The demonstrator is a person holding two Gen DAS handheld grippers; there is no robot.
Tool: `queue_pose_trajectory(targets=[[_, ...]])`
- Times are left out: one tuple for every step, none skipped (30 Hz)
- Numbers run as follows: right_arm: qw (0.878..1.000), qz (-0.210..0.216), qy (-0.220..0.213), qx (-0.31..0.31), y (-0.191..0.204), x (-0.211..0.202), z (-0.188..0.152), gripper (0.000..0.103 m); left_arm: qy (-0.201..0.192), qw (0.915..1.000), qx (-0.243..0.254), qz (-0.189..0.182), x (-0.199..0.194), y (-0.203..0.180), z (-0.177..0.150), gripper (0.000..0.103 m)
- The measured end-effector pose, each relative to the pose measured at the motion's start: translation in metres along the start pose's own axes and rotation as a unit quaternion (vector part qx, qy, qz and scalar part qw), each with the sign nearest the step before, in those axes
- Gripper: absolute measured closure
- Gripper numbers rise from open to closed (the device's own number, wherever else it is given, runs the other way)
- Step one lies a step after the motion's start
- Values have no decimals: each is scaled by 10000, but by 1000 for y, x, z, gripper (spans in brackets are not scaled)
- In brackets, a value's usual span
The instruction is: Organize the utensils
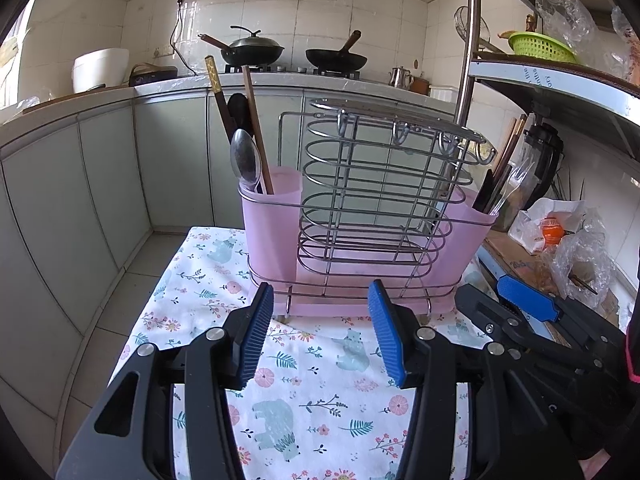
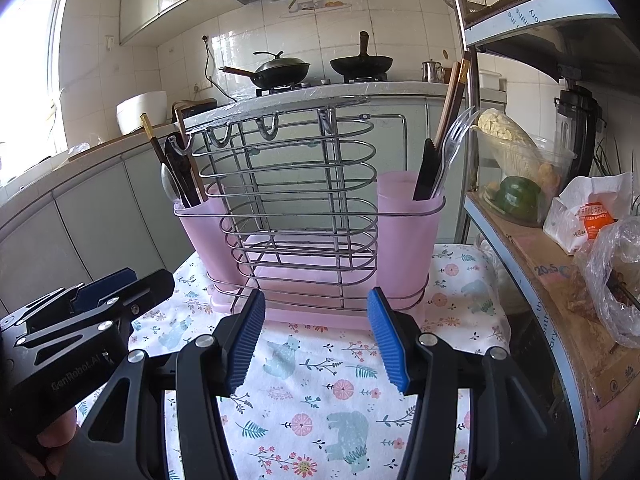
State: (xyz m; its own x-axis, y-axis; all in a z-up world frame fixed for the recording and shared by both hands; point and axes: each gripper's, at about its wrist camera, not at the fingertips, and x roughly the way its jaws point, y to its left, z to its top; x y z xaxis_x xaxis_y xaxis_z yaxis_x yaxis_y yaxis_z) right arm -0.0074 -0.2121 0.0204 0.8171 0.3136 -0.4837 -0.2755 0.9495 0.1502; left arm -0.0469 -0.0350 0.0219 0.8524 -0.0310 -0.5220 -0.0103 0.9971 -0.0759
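- Left gripper (image 1: 320, 330): fingers spread wide and released, nothing between them. It hangs above the floral cloth (image 1: 320, 380), pointed at the near base of the utensil rack (image 1: 376, 184).
- Right gripper (image 2: 316, 334): fingers likewise spread and released, empty, aimed at the same rack from the right. Each gripper shows at the edge of the other's view, so the two sit side by side, near the rack but not touching it.
- Utensil rack: a wire frame with hooks along its top, seated on a pink tray, standing on the cloth-covered desk (image 2: 460, 300). A pink cup sits at each end, which keeps the utensils upright and apart.
- Left cup (image 1: 272, 216): holds a metal spoon (image 1: 245, 160) bowl-up, a dark spoon behind it, and wooden chopsticks (image 1: 252, 120) leaning against the rim.
- Right cup (image 2: 408, 224): holds a black knife (image 2: 426, 172), a clear plastic fork (image 2: 454, 140) and chopsticks standing tall behind them.
- The desk around the rack shows no loose utensils; all those visible are in the cups.
- Judgement: either sorting is largely complete or items are to be moved between cups; the frames do not settle which. The open, level stance of both grippers suits a pause before a reach.
- Surroundings: a shelf at right carries bagged food and a blender; woks sit on the far stove.
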Motion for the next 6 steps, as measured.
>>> queue_pose_trajectory(targets=[[10000,0,4,-5,1,1,0,50,5,10000,8,-1,1,0,0,53],[10000,0,4,-7,0,1,1,50,11,10000,15,0,1,0,0,53],[10000,-3,5,-11,1,2,1,50,17,10000,14,-6,2,0,-1,53],[10000,-6,5,-11,1,2,1,50,23,10000,12,-11,2,-1,-1,53],[10000,-12,7,-13,1,2,1,50,29,10000,11,-14,2,-1,-1,53],[10000,-19,6,-10,-1,2,1,50,33,10000,9,-18,2,-1,-2,53]])
